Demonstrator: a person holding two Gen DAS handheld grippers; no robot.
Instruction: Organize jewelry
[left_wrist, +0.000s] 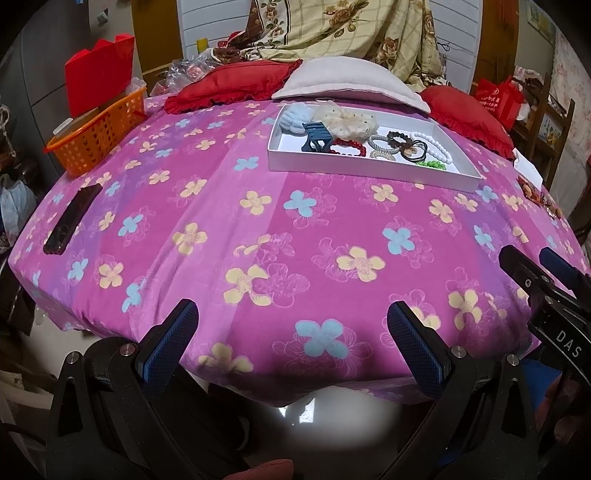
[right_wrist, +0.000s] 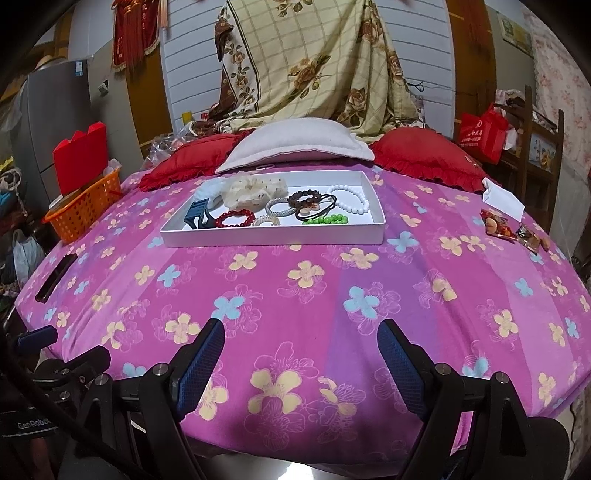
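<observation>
A shallow white tray (right_wrist: 273, 236) (left_wrist: 369, 170) lies on the pink flowered cloth at the far side. In it are a red bead bracelet (right_wrist: 235, 218) (left_wrist: 349, 146), a white bead bracelet (right_wrist: 349, 199) (left_wrist: 436, 144), a green bead bracelet (right_wrist: 327, 220) (left_wrist: 436, 164), a blue hair claw (right_wrist: 197, 214) (left_wrist: 316, 136), scrunchies (right_wrist: 255, 190) and hair ties (right_wrist: 314, 206). My left gripper (left_wrist: 291, 314) is open and empty near the front edge. My right gripper (right_wrist: 301, 334) is open and empty, well short of the tray. The right gripper also shows in the left wrist view (left_wrist: 532, 258).
An orange basket (right_wrist: 83, 208) (left_wrist: 98, 136) with a red box stands at the far left. A dark phone (right_wrist: 55, 277) (left_wrist: 72, 219) lies at the left edge. Red and white pillows (right_wrist: 295, 146) lie behind the tray. Snack packets (right_wrist: 498, 225) and white paper (right_wrist: 502, 199) lie at right.
</observation>
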